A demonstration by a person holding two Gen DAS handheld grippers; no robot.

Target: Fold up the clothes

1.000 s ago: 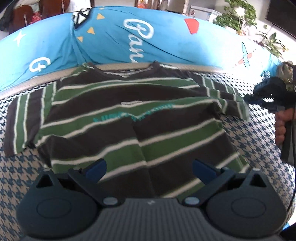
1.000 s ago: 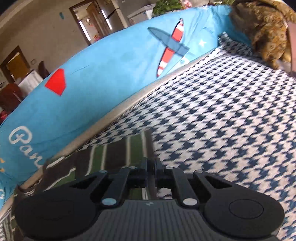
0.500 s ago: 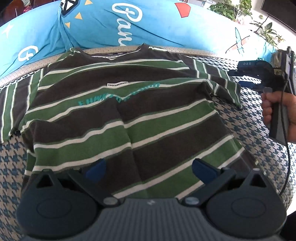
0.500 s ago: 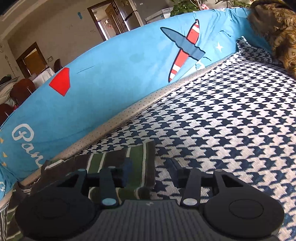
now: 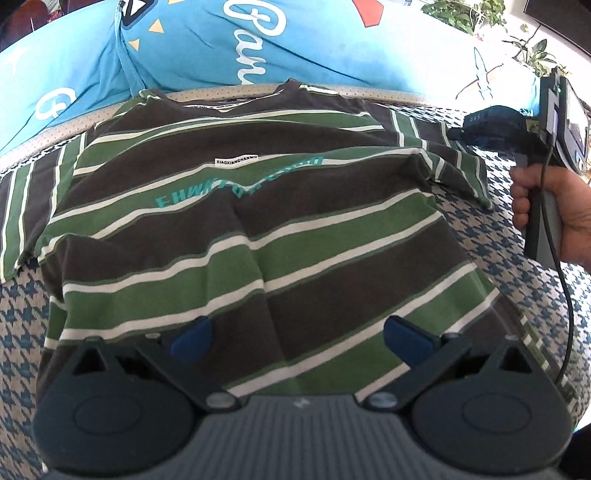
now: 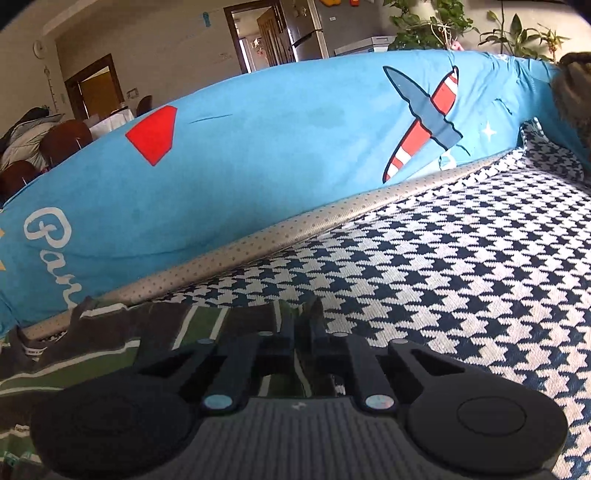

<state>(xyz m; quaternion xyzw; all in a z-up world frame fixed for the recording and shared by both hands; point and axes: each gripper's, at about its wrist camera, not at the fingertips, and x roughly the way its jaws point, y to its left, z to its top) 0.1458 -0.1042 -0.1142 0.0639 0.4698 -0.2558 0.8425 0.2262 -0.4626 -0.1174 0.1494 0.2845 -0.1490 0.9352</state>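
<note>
The left gripper (image 5: pixel 299 334) stands wide, its blue pads (image 5: pixel 192 338) apart above the lower part of the shirt (image 5: pixel 258 236) and gripping nothing. The right gripper (image 6: pixel 301 328) is clenched, its jaws pinched together on the sleeve (image 6: pixel 284 314) edge at lower centre of the right wrist view; in the left wrist view it shows at the right edge of the frame, borne by a hand (image 5: pixel 546 206) with a cable (image 5: pixel 567 295) trailing down.

Half a second ago the right jaws stood apart with the sleeve edge between them; now they have closed on it. A second ago they were also shut. The left gripper is as open as before, and the shirt fills more of its view than a second ago.

The shirt lies spread flat, collar toward the top of the frame, on a cover (image 6: pixel 461 280) of blue-and-white houndstooth weave. Behind it runs a grey dotted edging (image 6: pixel 295 232), then a long sky-blue cushion (image 6: pixel 258 177) printed with white script, a red shape and a striped plane. Beyond are doorways (image 6: pixel 258 37), brown chairs (image 6: pixel 62 138) and green plants (image 6: pixel 443 22) at the top of the frame.

The shirt is a soft knit in broad dark brown and green bands parted by thin white lines, with teal lettering (image 5: pixel 236 184) and a small white label (image 5: pixel 236 160) across the chest.
</note>
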